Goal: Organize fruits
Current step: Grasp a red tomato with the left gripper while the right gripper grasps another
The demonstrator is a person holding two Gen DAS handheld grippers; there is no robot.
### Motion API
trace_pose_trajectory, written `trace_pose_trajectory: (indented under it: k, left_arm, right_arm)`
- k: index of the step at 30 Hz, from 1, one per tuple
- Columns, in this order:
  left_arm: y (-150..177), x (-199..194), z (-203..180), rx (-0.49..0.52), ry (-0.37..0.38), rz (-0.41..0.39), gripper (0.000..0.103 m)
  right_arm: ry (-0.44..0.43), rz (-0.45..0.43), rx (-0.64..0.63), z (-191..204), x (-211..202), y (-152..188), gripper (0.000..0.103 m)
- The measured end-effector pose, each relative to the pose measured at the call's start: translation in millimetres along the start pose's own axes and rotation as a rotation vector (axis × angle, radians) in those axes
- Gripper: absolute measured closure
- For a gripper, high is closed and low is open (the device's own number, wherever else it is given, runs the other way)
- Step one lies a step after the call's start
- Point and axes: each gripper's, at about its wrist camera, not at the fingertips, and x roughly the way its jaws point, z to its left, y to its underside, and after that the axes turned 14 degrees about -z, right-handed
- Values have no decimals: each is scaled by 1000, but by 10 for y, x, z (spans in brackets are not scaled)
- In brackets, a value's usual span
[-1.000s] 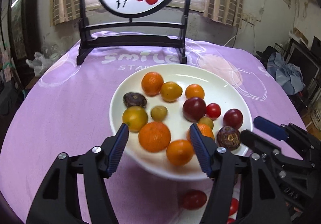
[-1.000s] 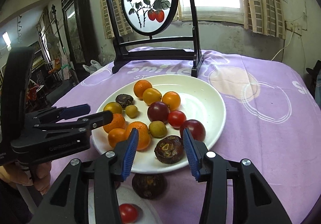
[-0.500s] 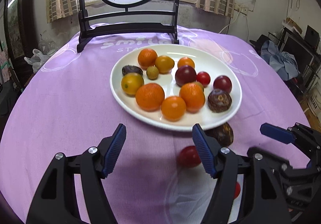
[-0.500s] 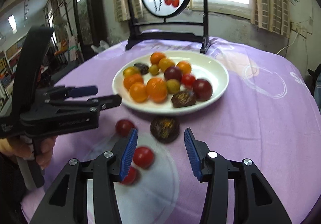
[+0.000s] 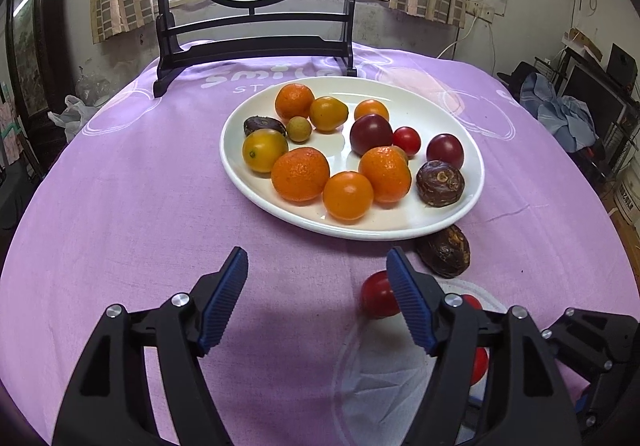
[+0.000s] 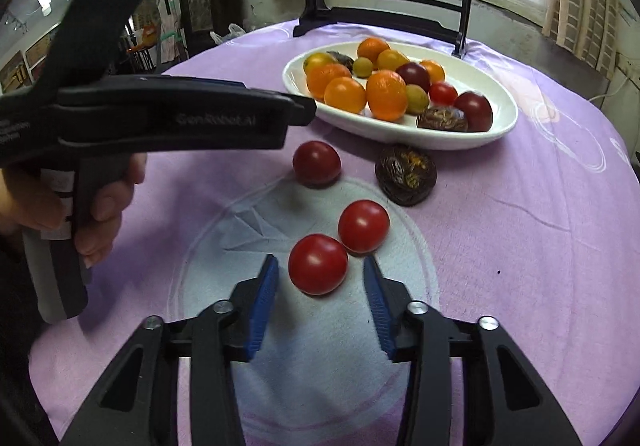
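Hovering low over the worktop, the right tool (image 6: 318, 278) has just been closing its jaws around a red tomato (image 6: 318, 264) (pads not yet touching), likely to sort it by kind; the left tool (image 5: 316, 294) waits wide and empty beside the plate (image 5: 460, 214).

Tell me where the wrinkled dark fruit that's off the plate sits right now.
In the right wrist view, the wrinkled dark fruit lies on the purple cloth just in front of the white plate, right of a red tomato.
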Motion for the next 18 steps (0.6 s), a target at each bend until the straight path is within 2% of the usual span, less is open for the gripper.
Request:
trace_pose_trajectory:
  k: [1,3,8,15,18]
  left_arm:
    - [2,5,1,0,1,3,32]
    - [4,13,-3,3,2,9,32]
    - [28,16,-22,11,9,15,31]
    - [129,85,-158,68,35,46,30]
    - [166,106,-234,88,55,34,30]
  right_arm:
    - [-1,7,2,8,27,14,72]
    - [5,0,-3,21,28,15,73]
    - [-3,-35,21,-72,-92,-47,73]
    - [46,-92,99,-398,-241,-133,73]
    - [60,-98,128,-498,-259,-147,73]
